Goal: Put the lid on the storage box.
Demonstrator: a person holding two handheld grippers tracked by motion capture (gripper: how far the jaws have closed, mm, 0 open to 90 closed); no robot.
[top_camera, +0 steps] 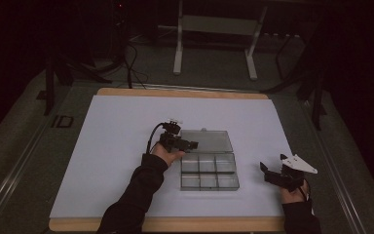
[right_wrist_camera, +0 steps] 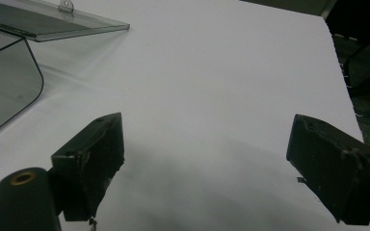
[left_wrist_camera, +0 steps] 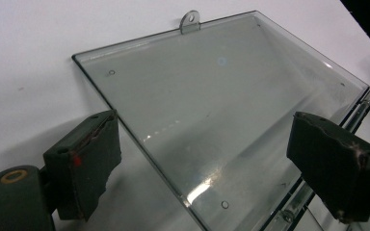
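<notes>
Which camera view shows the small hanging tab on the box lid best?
The left gripper view: the tab is close and its hole is clear. The right gripper view shows it small at the top edge; in the high view it is tiny.

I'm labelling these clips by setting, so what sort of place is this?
Probably a lab or recording workspace, not a home: a dim room, a table covered in a plain white sheet, cables trailing on the floor beyond, and a person holding a left gripper and a right gripper beside a clear box.

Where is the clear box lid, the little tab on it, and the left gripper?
lid [left_wrist_camera: 212,110], left gripper view, middle of panel
tab [left_wrist_camera: 190,20], left gripper view, its hole
left gripper [top_camera: 191,144], high view, between fingertips
</notes>
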